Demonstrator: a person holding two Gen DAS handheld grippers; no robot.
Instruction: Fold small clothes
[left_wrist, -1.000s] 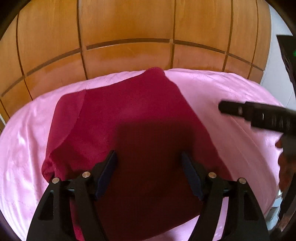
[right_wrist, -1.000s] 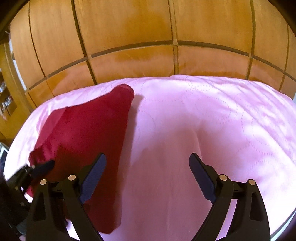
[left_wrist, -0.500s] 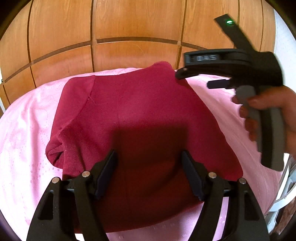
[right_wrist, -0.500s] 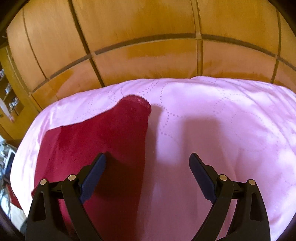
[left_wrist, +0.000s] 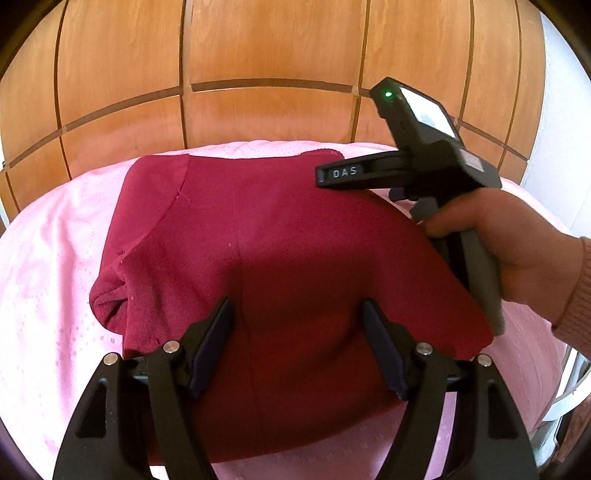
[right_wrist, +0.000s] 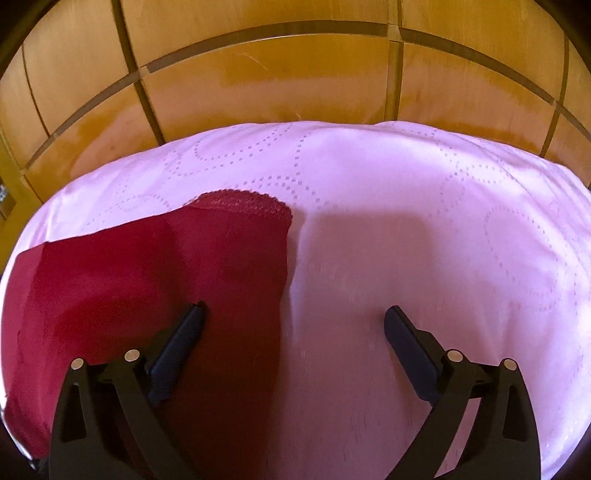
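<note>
A dark red small garment (left_wrist: 266, 236) lies spread flat on the pink quilted cover (left_wrist: 55, 258). My left gripper (left_wrist: 297, 343) is open and empty, hovering over the garment's near middle. In the right wrist view the garment (right_wrist: 155, 280) fills the left half, with a lace-trimmed corner (right_wrist: 240, 203) at its far right end. My right gripper (right_wrist: 293, 332) is open and empty, straddling the garment's right edge. The right gripper's body, held in a hand, shows over the garment's far right corner in the left wrist view (left_wrist: 424, 166).
The pink cover (right_wrist: 424, 221) spreads to the right of the garment. A wooden panelled wall (left_wrist: 258, 74) rises close behind the bed's far edge. A white wall strip (left_wrist: 554, 110) stands at the right. The bed's edge drops off at the lower right.
The right gripper has moved forward and left, closing on the garment's far right lace corner. The left gripper has shifted slightly so the garment sits more centred. Both jaws stay open.
</note>
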